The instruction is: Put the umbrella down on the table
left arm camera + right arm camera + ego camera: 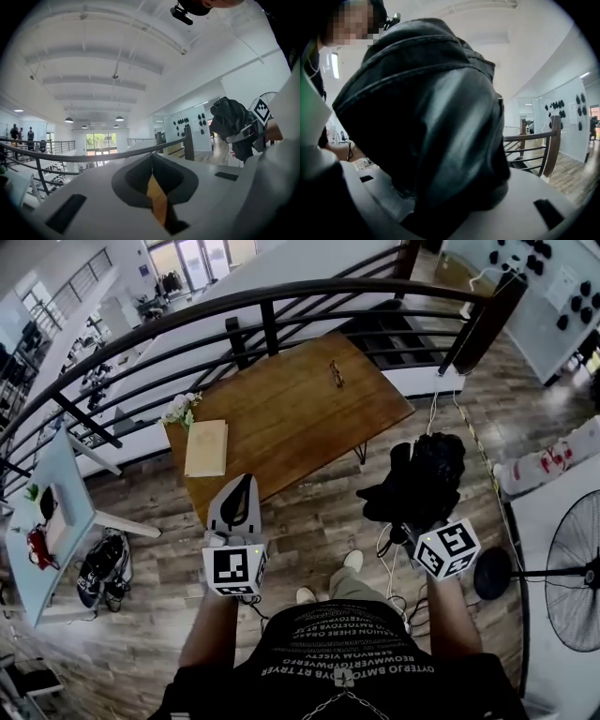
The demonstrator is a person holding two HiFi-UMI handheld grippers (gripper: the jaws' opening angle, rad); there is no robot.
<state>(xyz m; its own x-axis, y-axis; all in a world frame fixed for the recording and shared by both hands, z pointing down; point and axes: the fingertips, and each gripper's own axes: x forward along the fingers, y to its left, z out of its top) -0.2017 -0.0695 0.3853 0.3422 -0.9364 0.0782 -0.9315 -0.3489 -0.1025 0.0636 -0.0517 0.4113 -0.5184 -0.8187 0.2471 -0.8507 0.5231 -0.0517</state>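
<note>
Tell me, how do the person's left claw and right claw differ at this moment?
The left claw is shut with nothing in it, while the right claw is clamped on a bunched black umbrella. In the head view the left claw overlaps the near edge of the wooden table; the right claw sits off the table's right corner, above the floor. Both point forward, away from the person.

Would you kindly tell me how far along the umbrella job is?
Done: the black folded fabric umbrella is clamped in the right gripper. In hand: it hangs over the wood-plank floor, beside the brown wooden table, not above it. Left: bring it over the tabletop, lower it, release. The left gripper is shut and empty.
</note>
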